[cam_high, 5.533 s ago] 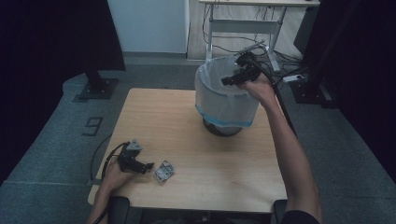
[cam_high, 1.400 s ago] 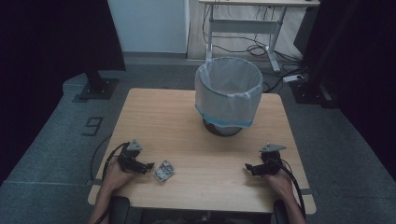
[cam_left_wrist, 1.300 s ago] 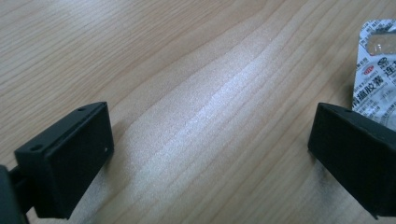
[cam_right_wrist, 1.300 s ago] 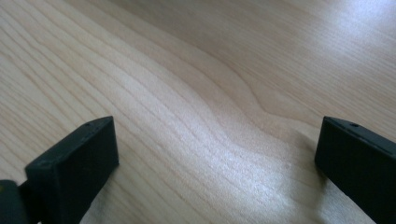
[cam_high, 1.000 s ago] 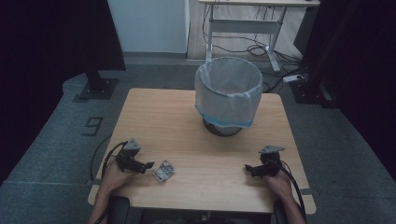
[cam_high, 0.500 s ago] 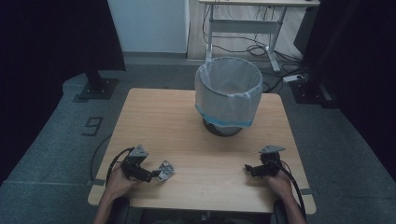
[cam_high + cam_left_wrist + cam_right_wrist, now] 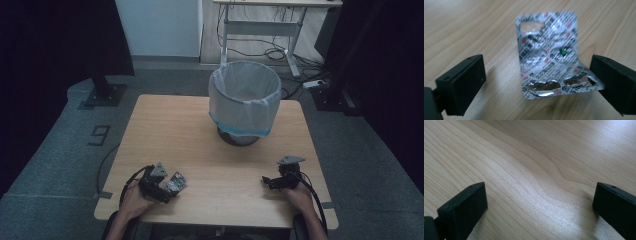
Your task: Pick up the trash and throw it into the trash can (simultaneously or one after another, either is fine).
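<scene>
Left gripper [image 7: 536, 82] fingers are spread around a foil pill sheet [image 7: 549, 55] on the desk [image 7: 200, 125]; right gripper [image 7: 539, 212] fingers are spread over bare wood.

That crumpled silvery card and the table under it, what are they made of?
The silvery card looks like foil blister packaging: shiny, creased, printed, with torn-open pockets. The table looks like pale wood or wood-look laminate, matte, with visible grain; which one is unclear.

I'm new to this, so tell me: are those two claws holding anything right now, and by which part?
Nothing is held. The left gripper is open around a foil pill pack; the right gripper is open over the bare table.
</scene>
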Demonstrator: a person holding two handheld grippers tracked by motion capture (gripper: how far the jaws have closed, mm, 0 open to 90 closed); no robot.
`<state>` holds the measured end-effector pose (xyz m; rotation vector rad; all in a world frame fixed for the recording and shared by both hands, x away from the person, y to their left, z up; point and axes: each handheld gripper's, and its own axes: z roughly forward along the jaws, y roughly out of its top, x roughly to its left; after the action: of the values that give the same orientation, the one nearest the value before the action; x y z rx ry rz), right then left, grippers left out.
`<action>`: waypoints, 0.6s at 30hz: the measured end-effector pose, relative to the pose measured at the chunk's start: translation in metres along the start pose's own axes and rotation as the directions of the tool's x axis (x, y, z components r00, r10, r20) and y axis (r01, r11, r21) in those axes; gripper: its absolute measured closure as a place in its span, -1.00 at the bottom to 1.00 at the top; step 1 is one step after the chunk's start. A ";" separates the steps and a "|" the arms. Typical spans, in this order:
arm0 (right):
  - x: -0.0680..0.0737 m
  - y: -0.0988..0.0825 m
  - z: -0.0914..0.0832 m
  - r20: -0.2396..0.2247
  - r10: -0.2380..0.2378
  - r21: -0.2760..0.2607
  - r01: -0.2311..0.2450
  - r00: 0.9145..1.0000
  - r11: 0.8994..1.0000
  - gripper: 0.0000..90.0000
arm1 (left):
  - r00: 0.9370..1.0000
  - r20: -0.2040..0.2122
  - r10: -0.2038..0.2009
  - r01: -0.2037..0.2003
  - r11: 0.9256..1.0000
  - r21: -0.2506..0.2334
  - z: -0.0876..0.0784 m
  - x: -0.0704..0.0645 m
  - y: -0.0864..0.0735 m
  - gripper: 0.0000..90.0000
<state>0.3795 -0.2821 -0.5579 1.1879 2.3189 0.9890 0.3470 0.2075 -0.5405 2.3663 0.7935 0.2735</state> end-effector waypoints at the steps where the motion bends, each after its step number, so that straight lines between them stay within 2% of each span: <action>1: 0.000 0.000 0.000 0.000 0.000 0.000 0.000 1.000 1.000 -1.00 | 1.000 -0.010 0.011 -0.011 1.000 0.014 0.002 -0.001 0.000 -0.95; 3: 0.000 0.000 0.000 0.000 0.000 0.000 0.000 1.000 1.000 -1.00 | 1.000 -0.012 0.009 -0.009 1.000 -0.004 0.001 0.000 0.001 -0.87; 5: 0.000 0.000 0.000 0.000 0.000 0.000 0.000 1.000 1.000 -1.00 | 1.000 -0.013 0.013 -0.013 1.000 -0.017 0.001 0.001 0.002 -0.67; 7: 0.000 0.000 0.000 0.000 0.000 0.000 0.000 1.000 1.000 -1.00 | 1.000 -0.009 0.016 -0.016 1.000 -0.026 0.001 0.002 0.003 -0.57; 10: 0.000 0.000 0.000 0.000 0.000 0.000 0.000 1.000 1.000 -1.00 | 1.000 0.004 0.020 -0.020 0.999 -0.040 0.001 0.004 0.004 -0.26; 14: 0.000 0.000 0.000 0.000 0.000 0.000 0.000 1.000 1.000 -1.00 | 1.000 0.010 0.019 -0.019 0.999 -0.041 0.003 0.006 0.007 -0.25; 18: 0.000 0.000 0.000 -0.001 0.001 0.000 -0.001 1.000 1.000 -1.00 | 1.000 0.019 0.012 -0.010 0.998 -0.065 0.000 0.008 0.010 -0.25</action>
<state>0.3795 -0.2820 -0.5579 1.1890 2.3190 0.9903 0.3580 0.2056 -0.5347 2.3101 0.7520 0.2769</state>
